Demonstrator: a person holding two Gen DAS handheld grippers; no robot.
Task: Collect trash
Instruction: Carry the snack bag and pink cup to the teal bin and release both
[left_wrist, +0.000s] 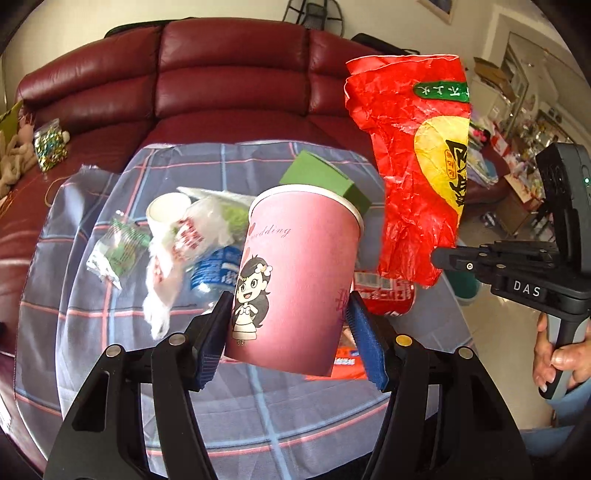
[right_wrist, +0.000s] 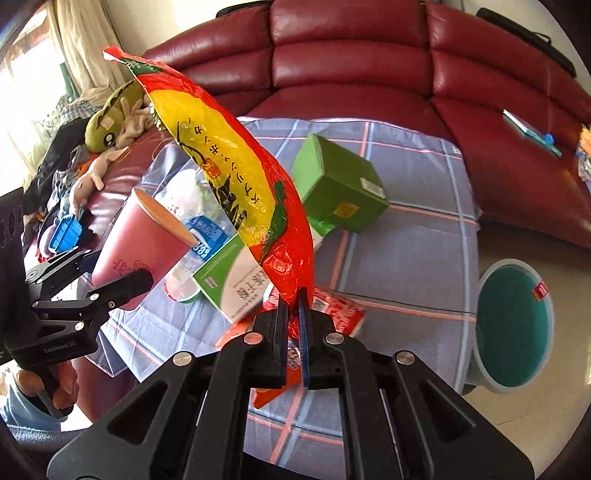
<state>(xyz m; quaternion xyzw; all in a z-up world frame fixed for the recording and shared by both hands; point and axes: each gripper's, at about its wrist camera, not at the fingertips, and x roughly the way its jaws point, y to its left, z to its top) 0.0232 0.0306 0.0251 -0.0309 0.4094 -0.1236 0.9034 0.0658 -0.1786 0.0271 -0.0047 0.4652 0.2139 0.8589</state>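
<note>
My right hand-held gripper (right_wrist: 293, 314) pinches the red wrapper (right_wrist: 236, 173); the teal bin (right_wrist: 513, 325) sits low to its right, nearer than my left hand-held gripper (left_wrist: 286, 332) clamping the pink cup (left_wrist: 295, 277).

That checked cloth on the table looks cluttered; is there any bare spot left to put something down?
Yes. The checked cloth lies bare between the green cardboard box and the round teal bin; its near edge is also free. Left of the box it is crowded: clear plastic bottle, white paper cup, wrappers.

Each black hand-held gripper (left_wrist: 286, 332) has blue ribbed pads (left_wrist: 364, 343), silver screws, and white "DAS" lettering.
</note>
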